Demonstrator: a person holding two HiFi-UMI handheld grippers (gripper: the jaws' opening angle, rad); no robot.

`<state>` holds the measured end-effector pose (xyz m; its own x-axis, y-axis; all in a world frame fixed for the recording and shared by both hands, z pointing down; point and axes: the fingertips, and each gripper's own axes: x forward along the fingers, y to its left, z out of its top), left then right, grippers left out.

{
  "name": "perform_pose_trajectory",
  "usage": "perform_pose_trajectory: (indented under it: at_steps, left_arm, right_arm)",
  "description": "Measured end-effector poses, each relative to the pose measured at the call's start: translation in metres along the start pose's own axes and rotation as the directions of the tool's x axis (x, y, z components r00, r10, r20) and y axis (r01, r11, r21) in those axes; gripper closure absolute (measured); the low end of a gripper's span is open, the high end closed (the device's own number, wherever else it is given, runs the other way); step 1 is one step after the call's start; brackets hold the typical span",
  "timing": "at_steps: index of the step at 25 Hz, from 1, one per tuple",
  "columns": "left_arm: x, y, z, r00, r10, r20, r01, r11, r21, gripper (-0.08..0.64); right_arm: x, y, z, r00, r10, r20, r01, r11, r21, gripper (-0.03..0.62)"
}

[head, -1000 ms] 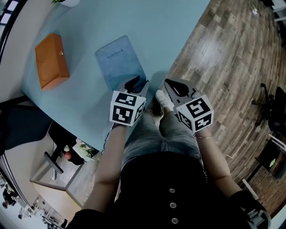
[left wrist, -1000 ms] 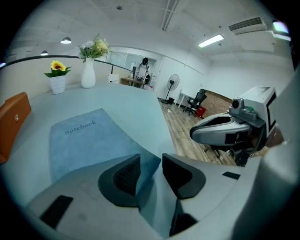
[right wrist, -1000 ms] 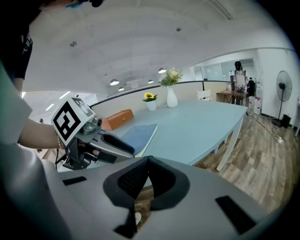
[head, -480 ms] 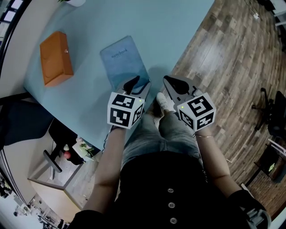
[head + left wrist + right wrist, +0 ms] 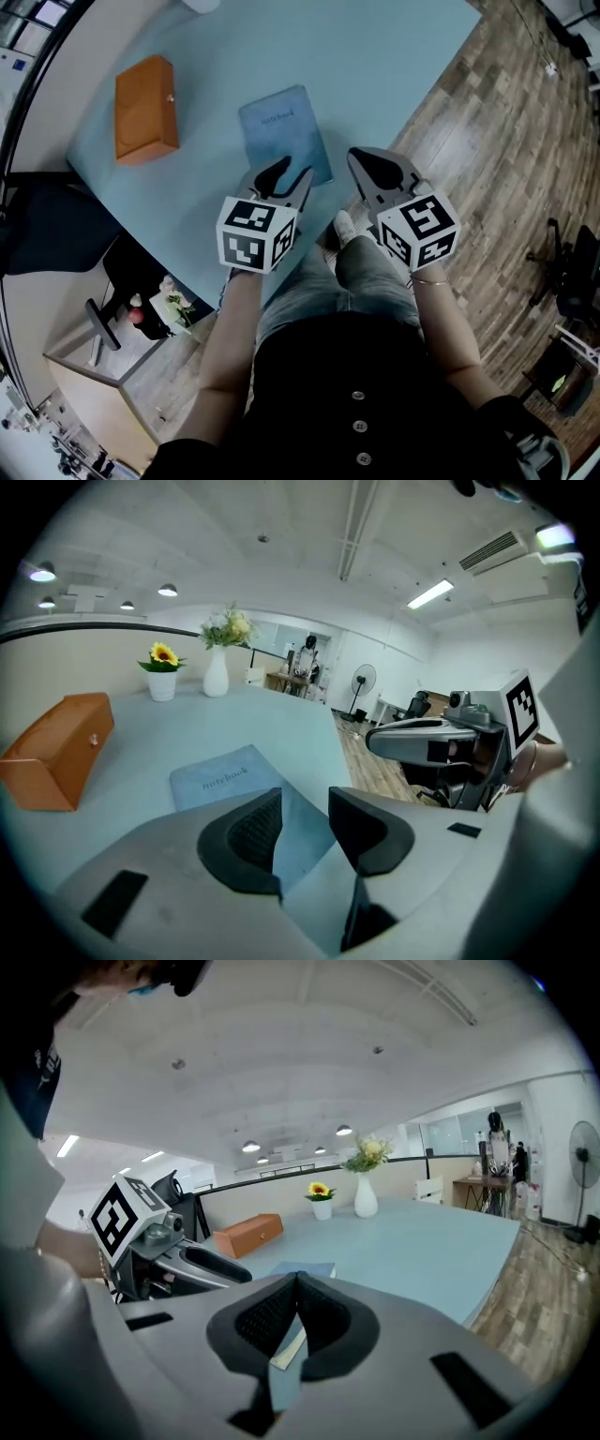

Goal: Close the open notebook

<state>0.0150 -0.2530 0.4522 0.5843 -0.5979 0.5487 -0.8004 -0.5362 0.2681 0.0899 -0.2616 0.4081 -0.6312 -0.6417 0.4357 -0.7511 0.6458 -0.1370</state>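
Compared with one second earlier, the notebook [image 5: 284,131] and the orange box [image 5: 145,108] sit higher and further right in the head view, and the right gripper [image 5: 367,161] stands closer to the notebook's near right corner.

Surroundings:
- The orange box lies on the light blue table [image 5: 394,56], well apart from the notebook, beyond its left edge.
- A white vase of flowers [image 5: 217,672] and a small sunflower pot [image 5: 161,677] stand on the table far beyond the notebook.
- Wood floor [image 5: 506,141] lies to the right of the notebook, past the table edge.

View differences:
- Only the gripper views show the vase and the pot; the head view cuts them off.
- The left gripper view shows the left gripper [image 5: 305,799] with jaws apart and empty, framing the notebook's near part.
- The right gripper view shows the right gripper's jaws meeting at the tips, holding nothing, with the notebook's pale page edge visible below them.
- The head view places the left gripper over the notebook's near left corner.

Task item: the notebook lies flat and closed near the table's near edge, blue cover up, the word "notebook" printed on it.
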Motion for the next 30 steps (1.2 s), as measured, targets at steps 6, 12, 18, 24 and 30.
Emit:
perform_pose_trajectory:
  at_steps: [6, 12, 18, 24, 30]
  left_arm:
    - [-0.030, 0.011, 0.028, 0.994, 0.046, 0.103, -0.045, 0.999, -0.008, 0.454]
    - [-0.060, 0.023, 0.052, 0.974, 0.100, 0.201, -0.102, 0.995, -0.003, 0.525]
    - [-0.082, 0.028, 0.070, 0.951, 0.135, 0.280, -0.145, 0.989, 0.015, 0.543]
    - [-0.094, 0.029, 0.075, 0.939, 0.150, 0.310, -0.160, 0.987, 0.006, 0.543]
    - [-0.094, 0.028, 0.070, 0.939, 0.181, 0.292, -0.201, 0.979, 0.042, 0.543]
  right_arm:
    - [0.001, 0.015, 0.034, 0.997, 0.053, 0.050, -0.049, 0.996, -0.071, 0.588]
    - [0.008, 0.025, 0.060, 0.990, 0.102, 0.098, -0.093, 0.992, -0.088, 0.588]
    - [0.014, 0.036, 0.078, 0.980, 0.146, 0.134, -0.137, 0.988, -0.075, 0.588]
    - [0.017, 0.060, 0.088, 0.960, 0.244, 0.135, -0.222, 0.962, -0.157, 0.588]
    - [0.019, 0.074, 0.088, 0.957, 0.261, 0.126, -0.238, 0.956, -0.174, 0.588]
